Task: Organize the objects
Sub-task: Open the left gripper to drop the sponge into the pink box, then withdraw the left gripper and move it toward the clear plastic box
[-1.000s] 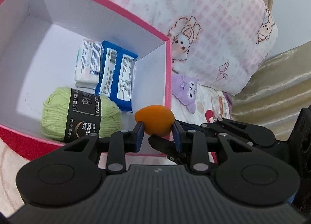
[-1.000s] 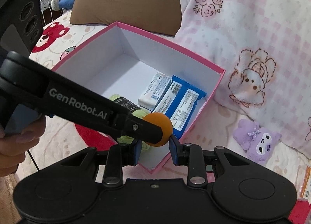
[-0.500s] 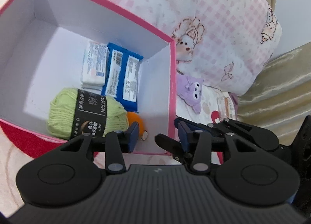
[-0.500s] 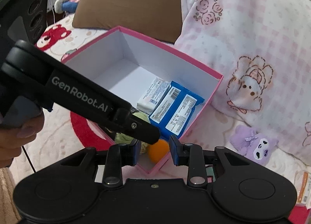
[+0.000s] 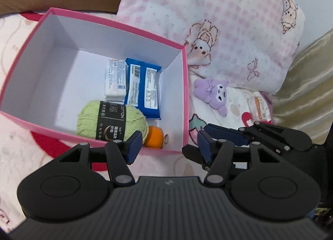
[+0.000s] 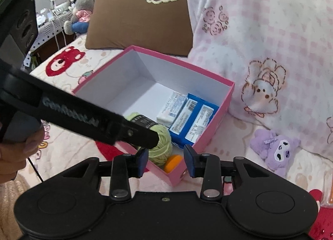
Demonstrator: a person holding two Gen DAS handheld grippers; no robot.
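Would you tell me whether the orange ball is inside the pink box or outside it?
Inside. The orange ball lies on the pink box's floor beside the green yarn, free of both grippers.

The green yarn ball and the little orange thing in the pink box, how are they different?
The green yarn ball is much bigger than the orange thing. The yarn ball looks fuzzy and wears a black paper band; the orange thing looks smooth and has a small metal ring beside it. The yarn ball sits further from the corner; the orange thing is tucked into the pink box's near corner. Both are roundish, lie inside the box, and touch each other.
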